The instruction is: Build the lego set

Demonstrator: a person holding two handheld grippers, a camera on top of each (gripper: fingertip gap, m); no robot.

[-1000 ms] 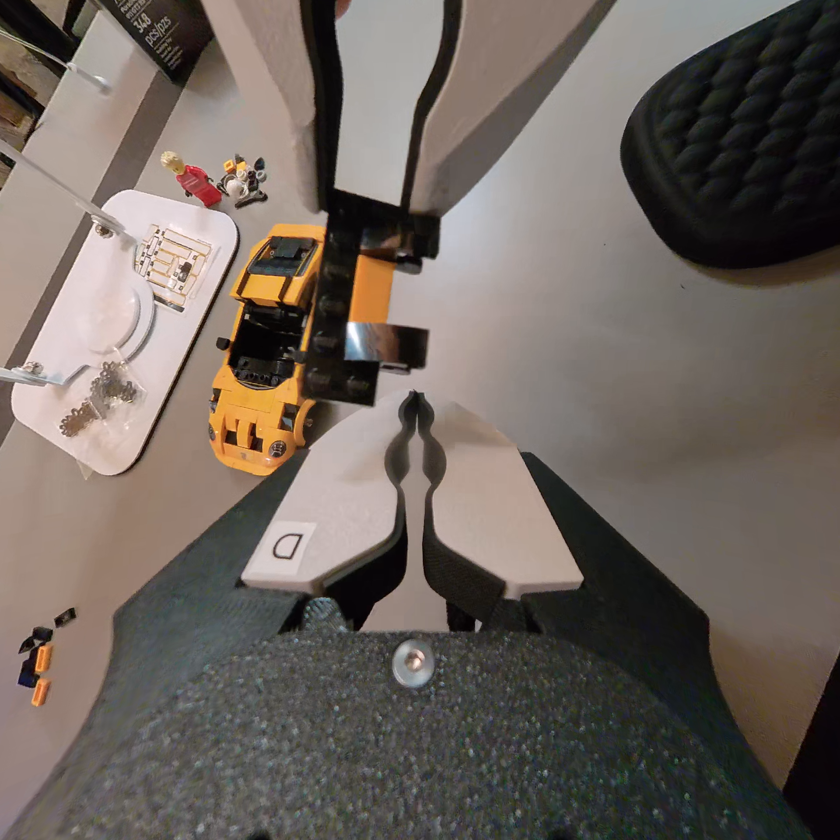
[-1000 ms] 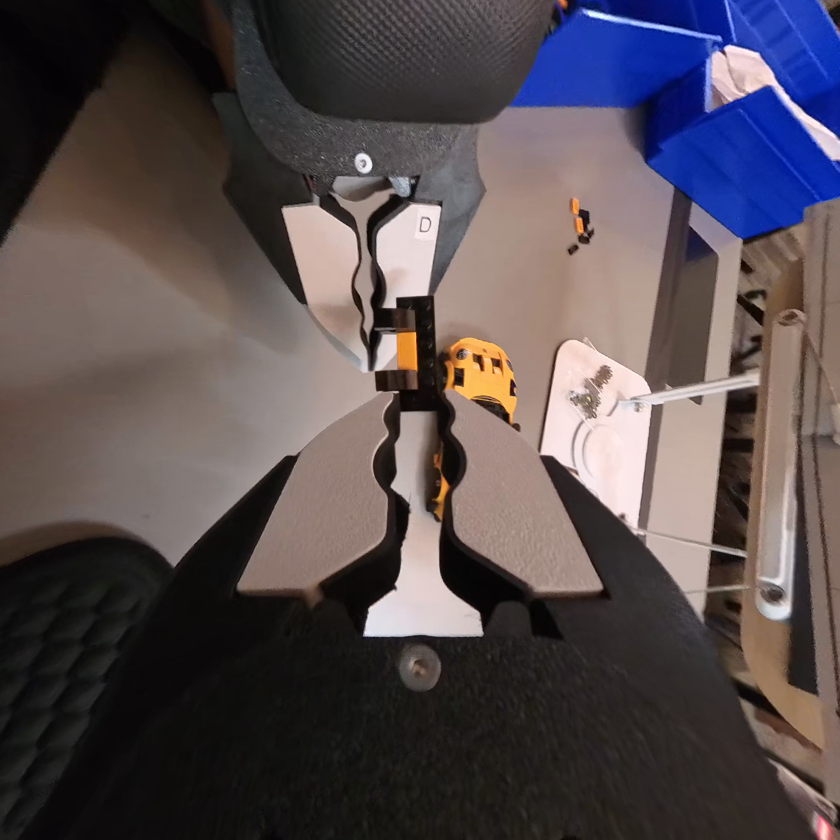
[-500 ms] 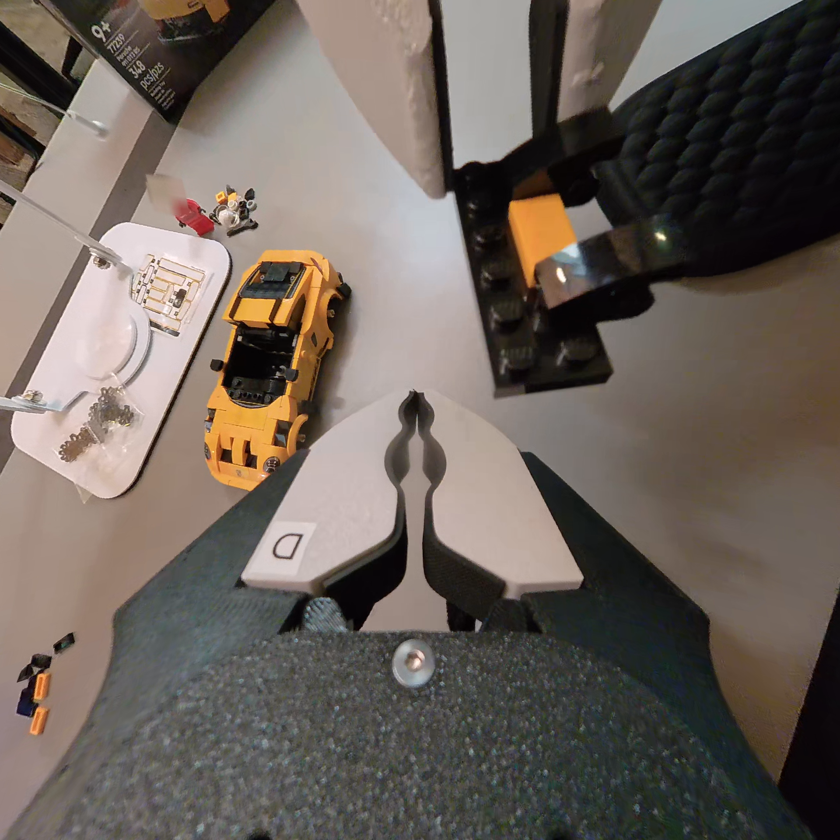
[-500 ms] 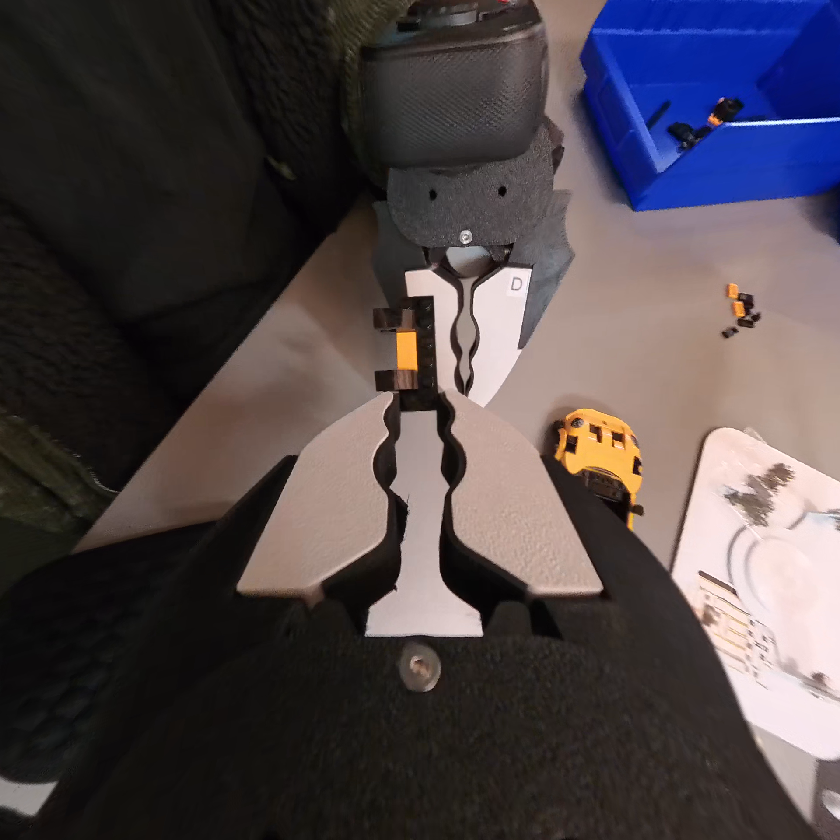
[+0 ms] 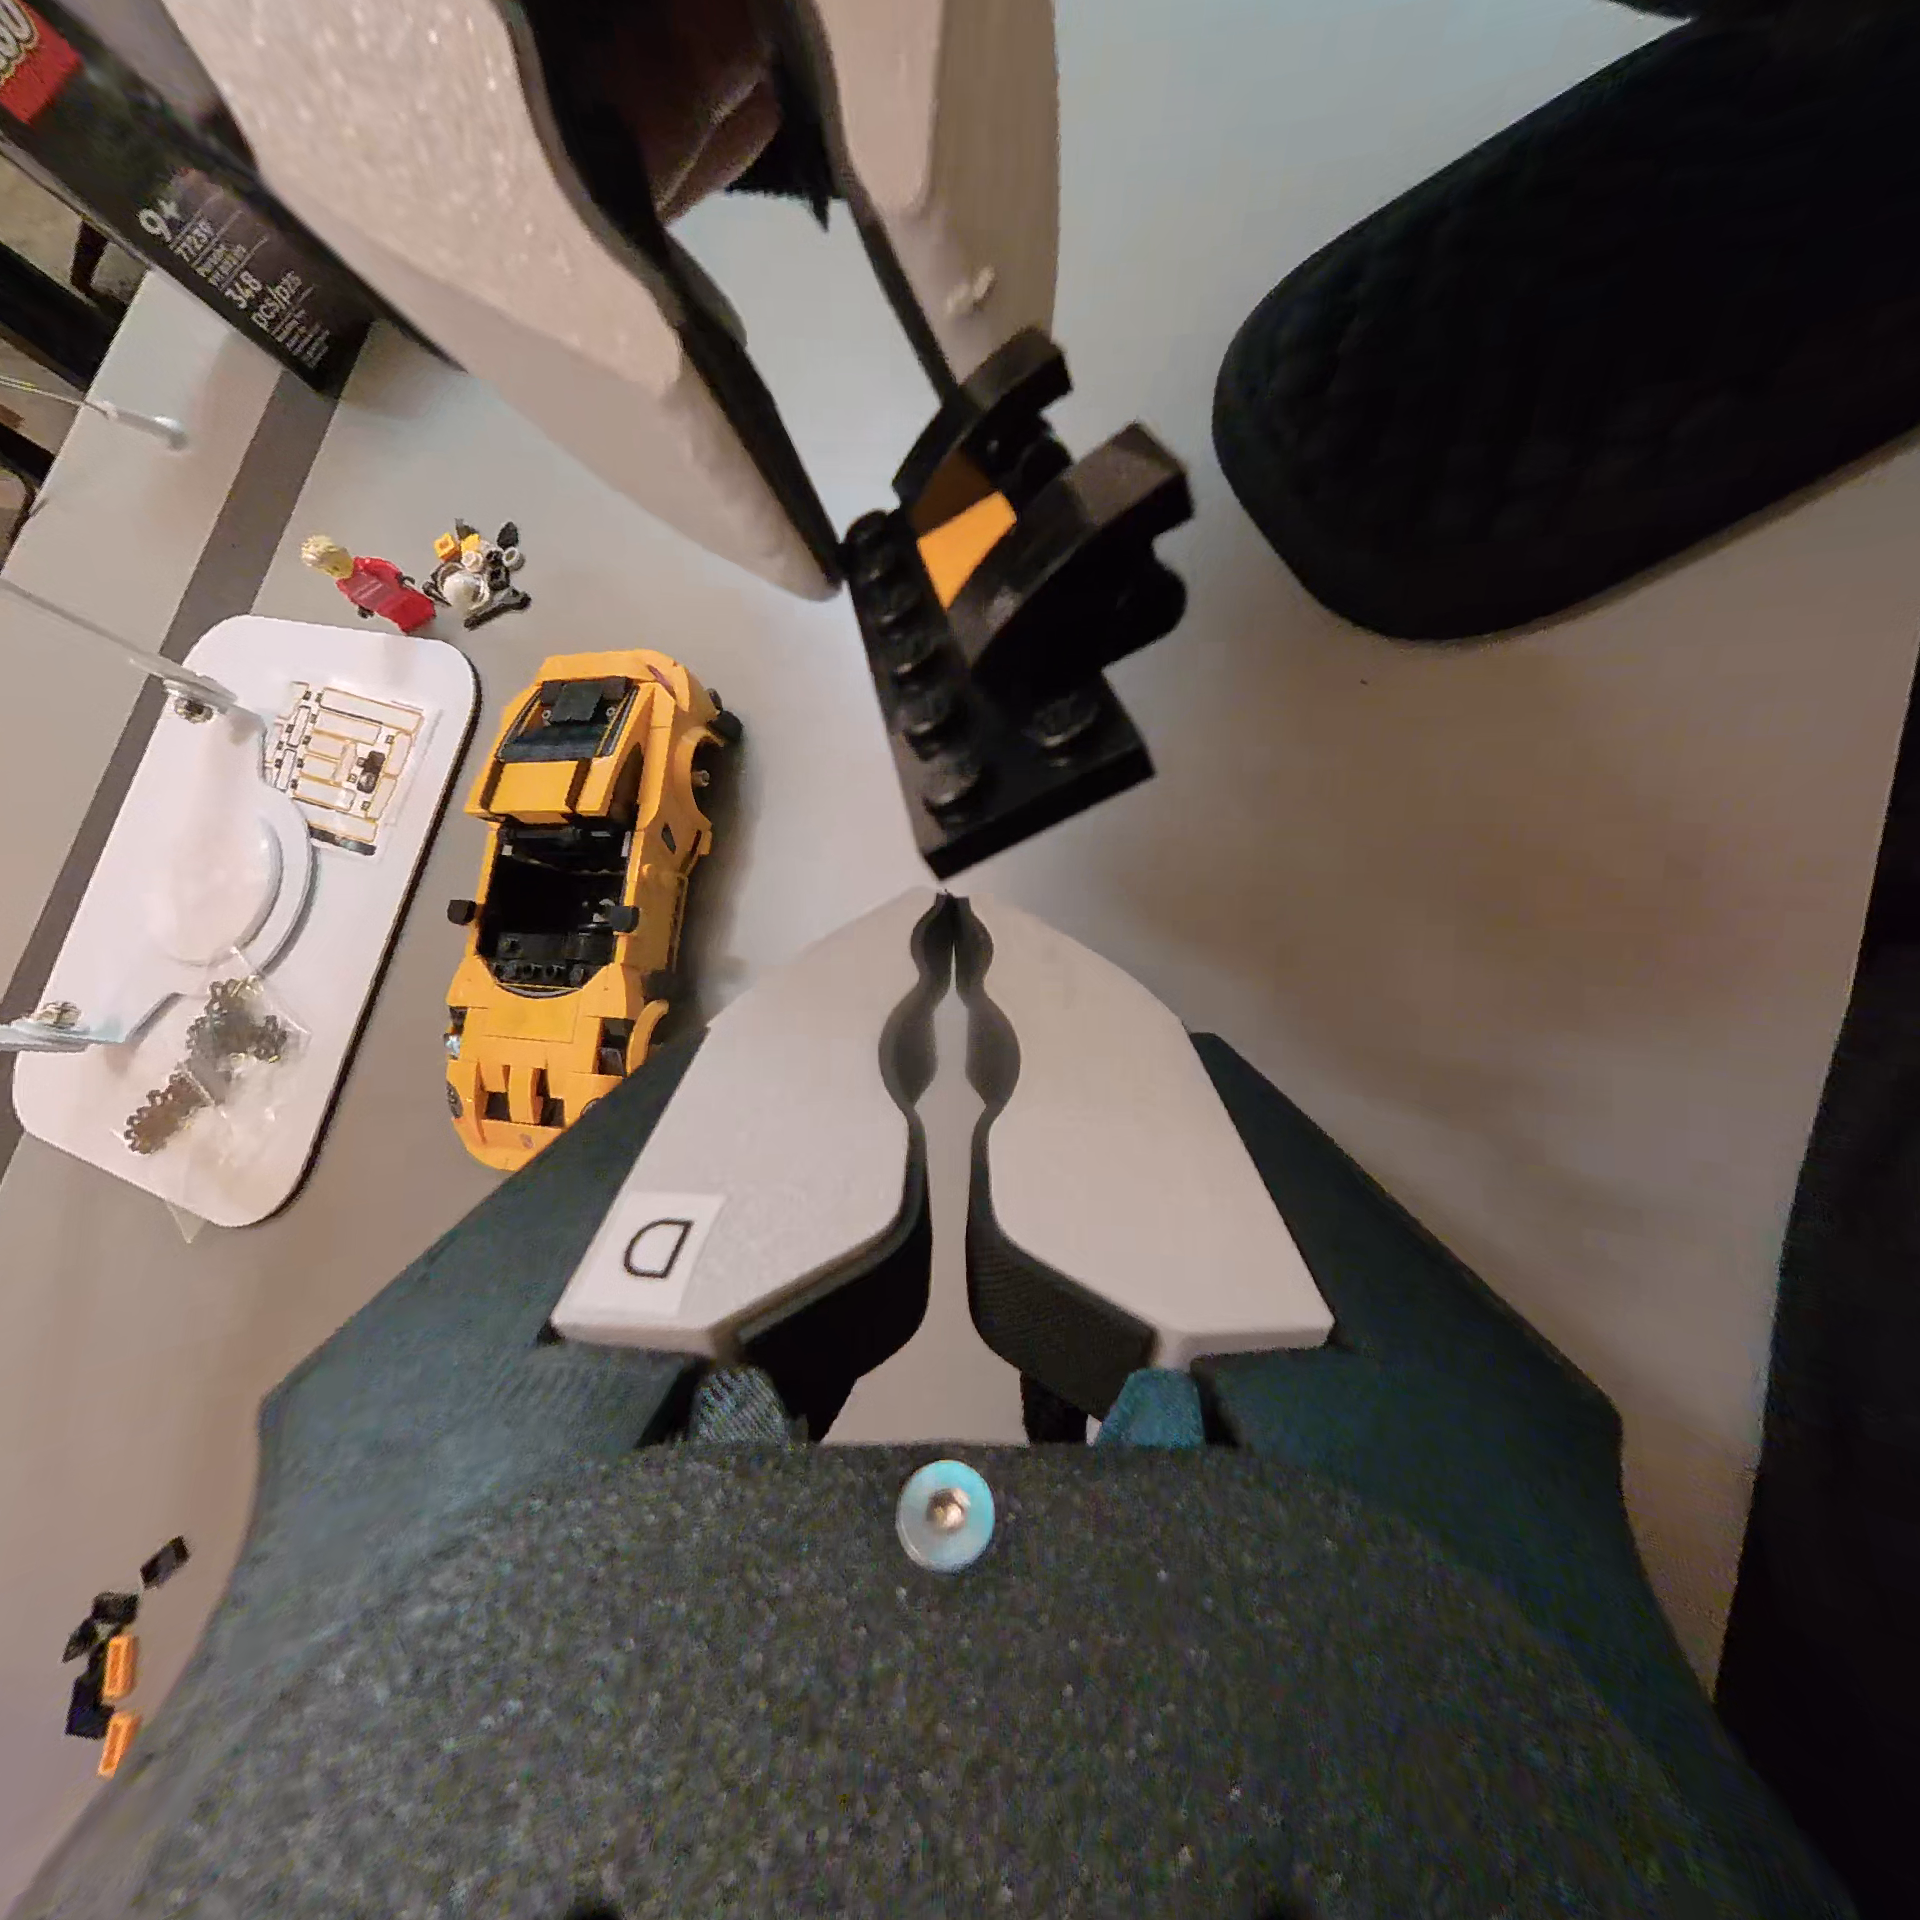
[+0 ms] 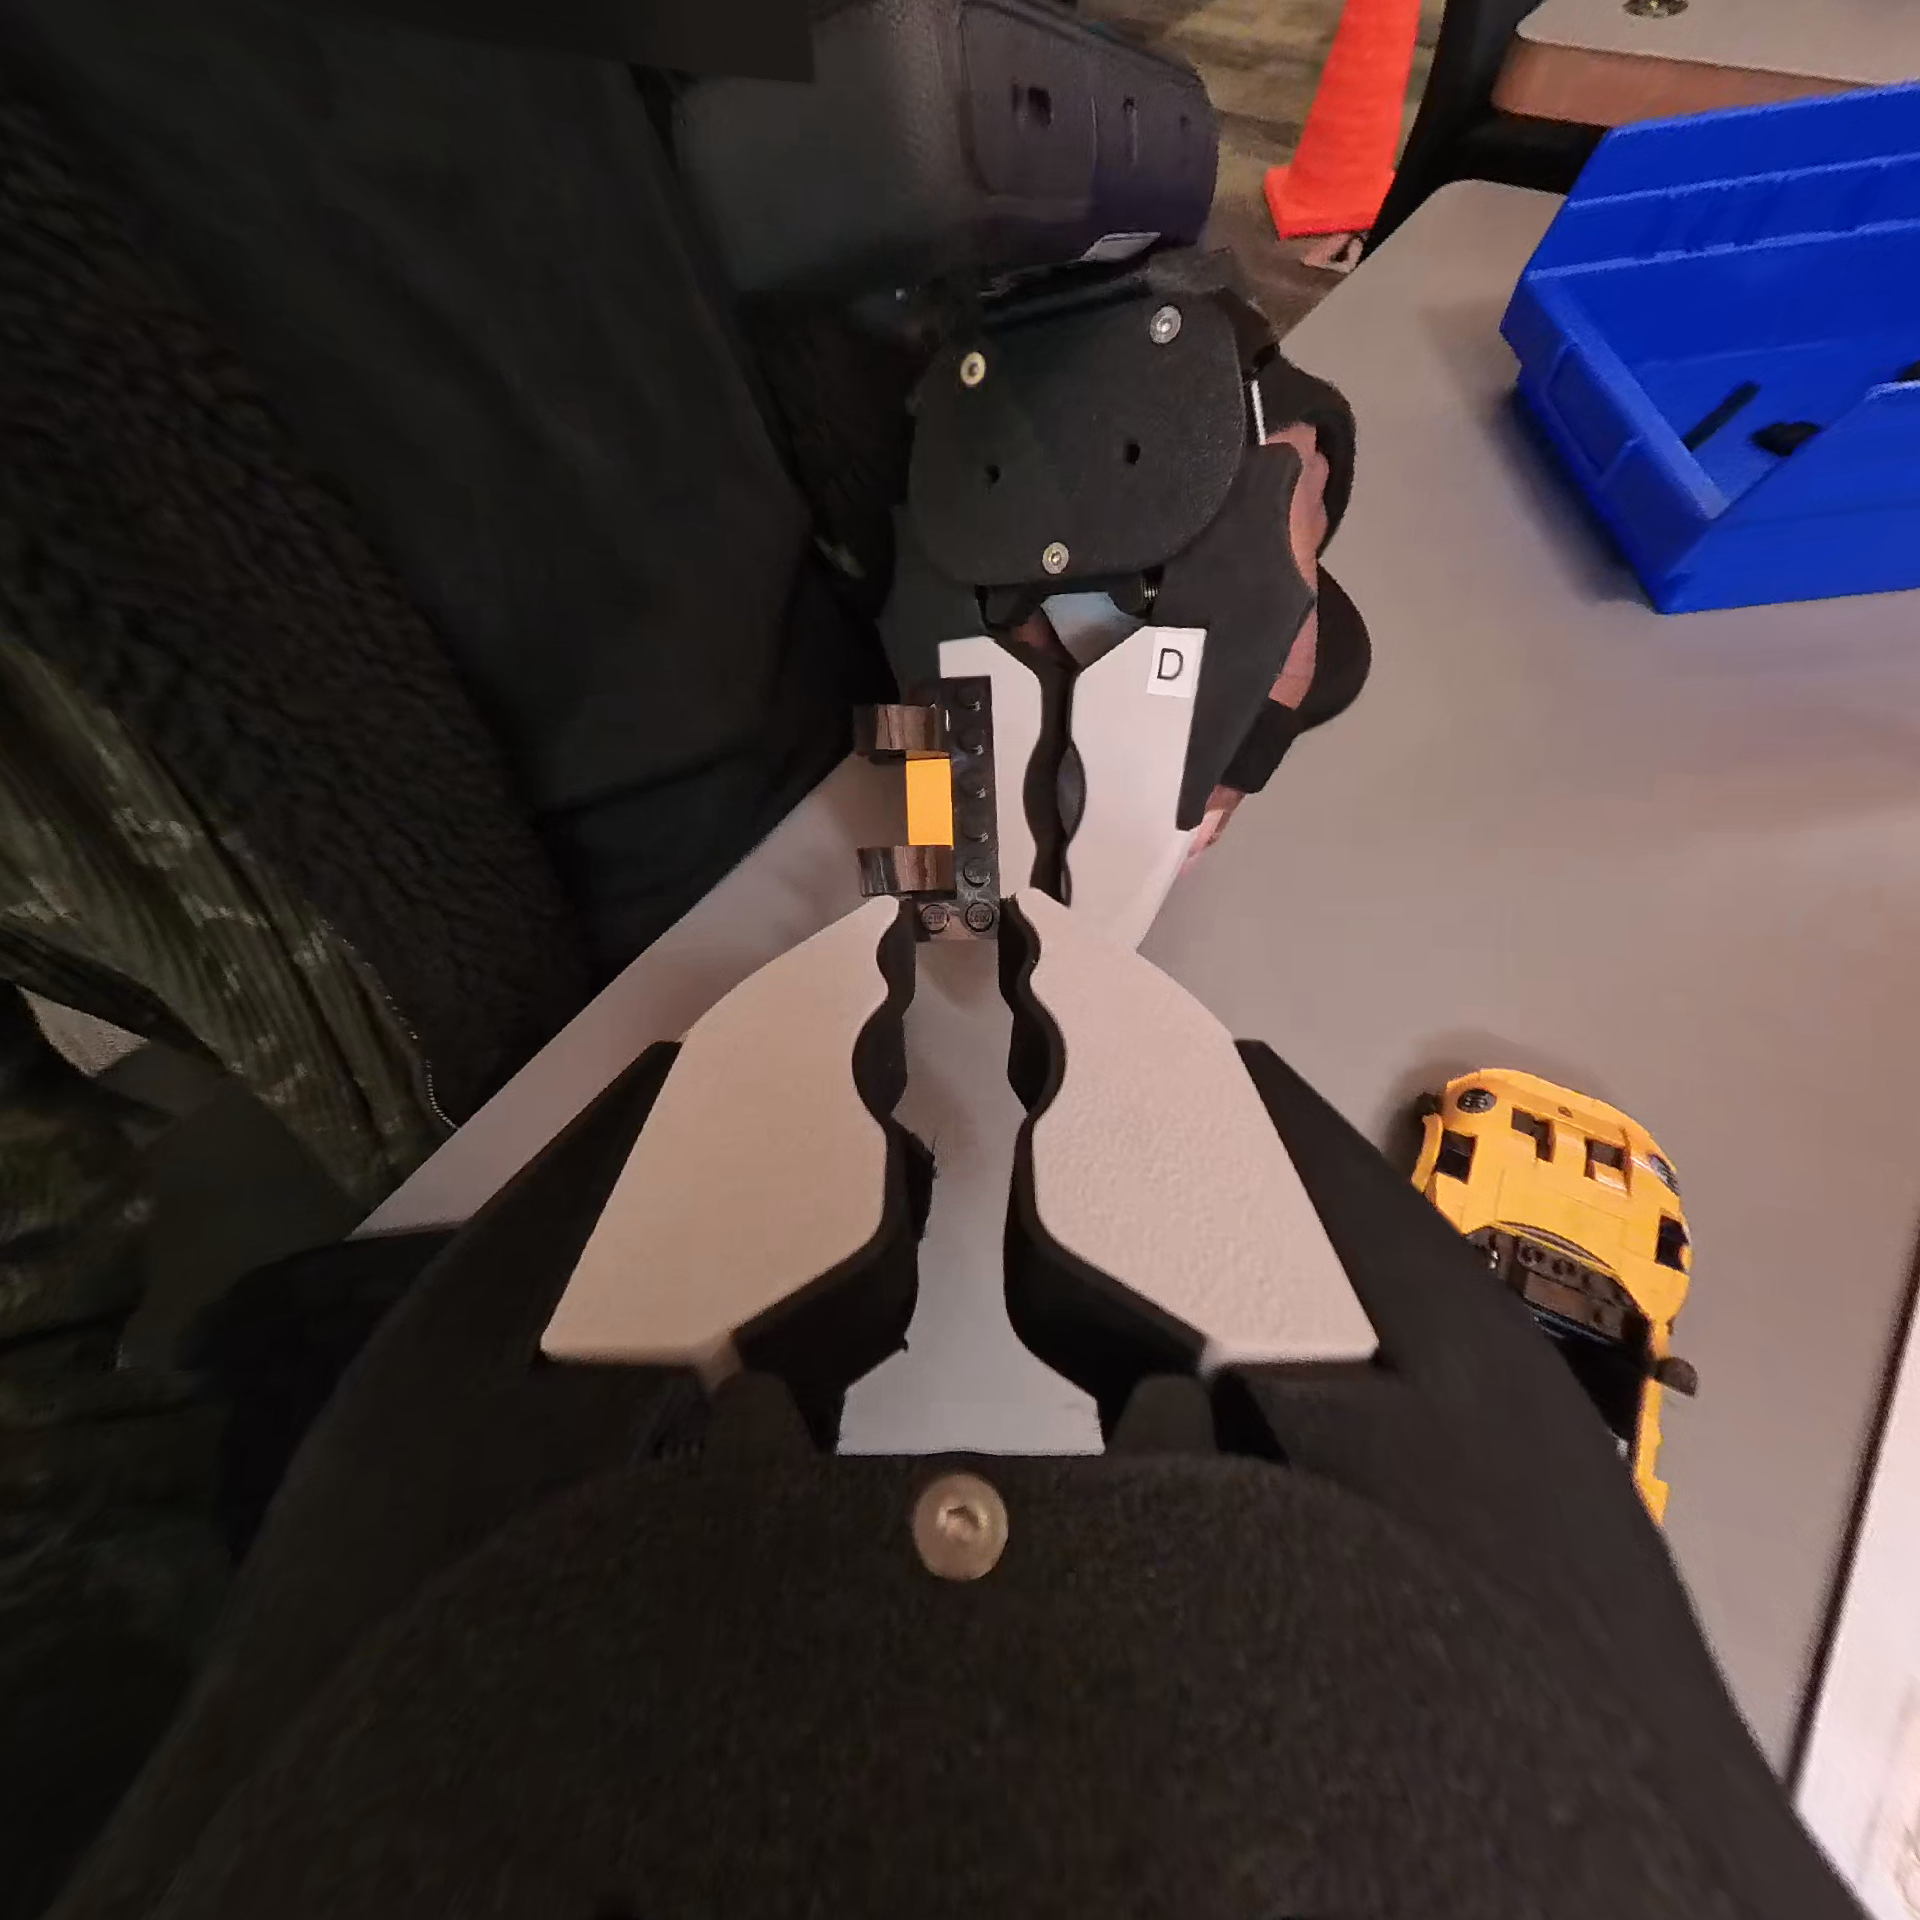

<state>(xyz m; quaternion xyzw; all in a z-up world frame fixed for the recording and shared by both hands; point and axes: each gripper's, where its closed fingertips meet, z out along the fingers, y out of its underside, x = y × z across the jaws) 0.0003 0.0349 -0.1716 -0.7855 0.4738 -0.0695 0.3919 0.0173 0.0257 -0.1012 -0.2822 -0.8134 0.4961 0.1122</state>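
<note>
Black studded plastic, glossy: the long black lego plate with two curved black arches and an orange brick between them (image 6: 940,805) sits pinched at its near end in our right gripper (image 6: 956,920), jaws narrowed onto the plate's two-stud end, sub-assembly up in the air at 12 o'clock of the fingers. We judge it is held by the end so the arches and free studs stay clear for fitting.

Left gripper (image 5: 948,914) has its jaws closed together, nothing between them. Its tip nearly touches the plate's far corner; contact unclear. Likely bracing or aligning.

Yellow brick-built lego car with black open cockpit (image 5: 582,894) lies flat on the matte grey table (image 5: 1455,987), at 9 o'clock of the left tip, well apart from the held part. Roof opening looks like the target, we guess.

Gripper fingers (image 6: 1143,1174) are grey, grainy, with wavy black padded inner edges. White rounded tray (image 5: 135,1122) at 9 o'clock of the car holds a sticker sheet and bagged small parts.
</note>
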